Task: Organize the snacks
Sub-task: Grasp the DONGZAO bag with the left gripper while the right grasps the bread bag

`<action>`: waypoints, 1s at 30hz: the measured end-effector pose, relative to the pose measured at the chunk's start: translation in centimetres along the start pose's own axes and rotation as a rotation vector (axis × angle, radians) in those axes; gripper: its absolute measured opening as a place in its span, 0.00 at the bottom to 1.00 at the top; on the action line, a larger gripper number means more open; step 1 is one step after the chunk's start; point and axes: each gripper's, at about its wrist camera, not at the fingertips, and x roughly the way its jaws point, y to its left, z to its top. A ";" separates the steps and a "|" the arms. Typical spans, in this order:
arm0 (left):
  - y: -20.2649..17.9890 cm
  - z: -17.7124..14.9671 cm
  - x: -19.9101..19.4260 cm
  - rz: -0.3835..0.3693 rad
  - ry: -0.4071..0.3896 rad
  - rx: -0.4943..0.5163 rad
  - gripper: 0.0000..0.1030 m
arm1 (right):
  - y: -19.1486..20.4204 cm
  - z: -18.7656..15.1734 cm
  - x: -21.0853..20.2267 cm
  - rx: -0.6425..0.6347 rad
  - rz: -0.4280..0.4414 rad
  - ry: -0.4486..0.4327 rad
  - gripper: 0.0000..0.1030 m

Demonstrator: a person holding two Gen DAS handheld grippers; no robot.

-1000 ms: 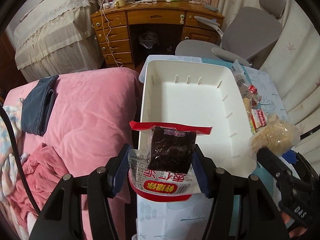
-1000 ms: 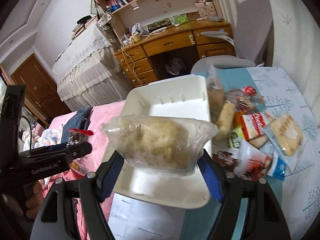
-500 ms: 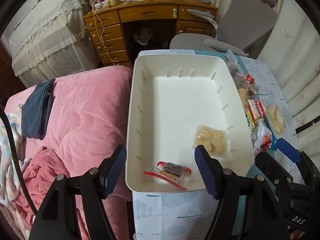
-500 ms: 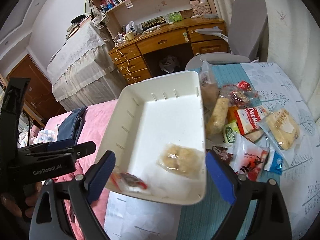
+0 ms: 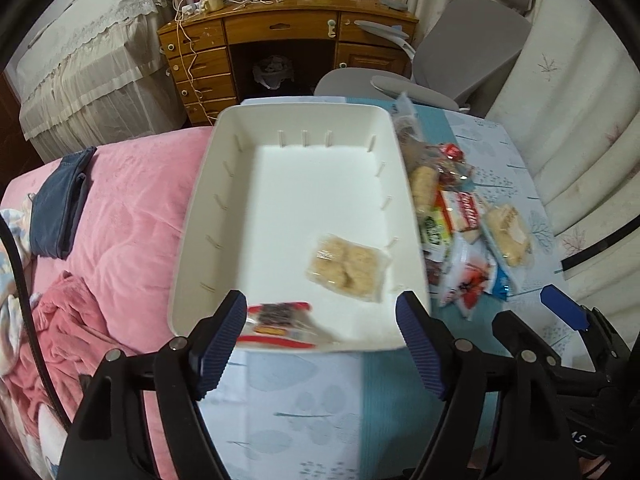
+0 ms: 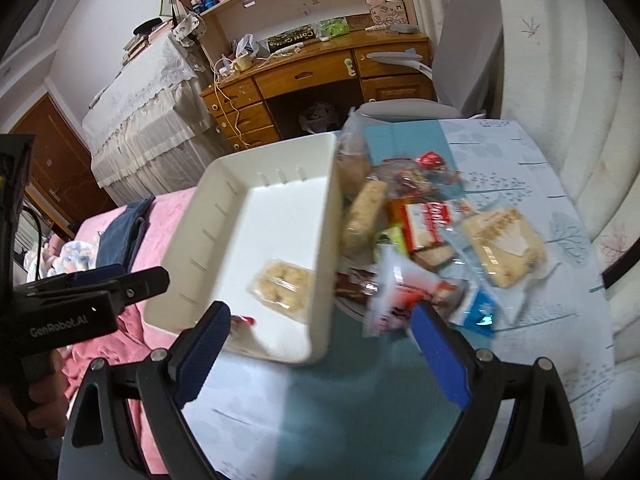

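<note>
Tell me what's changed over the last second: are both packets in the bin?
Yes. The left gripper, jaws opening, dropped the red-edged packet into the white bin; the right gripper dropped the pale cookie packet there. Both are empty. The snack pile stayed beside the bin.

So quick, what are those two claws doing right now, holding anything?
Left gripper: jaws opening, holding nothing; the red snack packet lies in the white bin.
Right gripper: open, holding nothing.

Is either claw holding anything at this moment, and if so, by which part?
Nothing is held. The left claw is opening with nothing gripped; the right claw stands open. Both snack packets lie in the white bin.
</note>
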 end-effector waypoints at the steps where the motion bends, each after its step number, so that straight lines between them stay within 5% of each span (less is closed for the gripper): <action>1: -0.7 -0.2 0.0 -0.002 0.001 -0.003 0.77 | -0.5 -0.1 -0.2 -0.009 -0.006 0.005 0.90; 15: -9.9 -1.7 1.8 -0.019 0.027 -0.063 0.82 | -8.6 -0.1 -1.4 -0.161 -0.082 0.040 0.90; 30: -17.2 -0.2 9.5 0.054 0.185 -0.082 0.85 | -14.3 1.3 2.1 -0.342 -0.081 0.028 0.90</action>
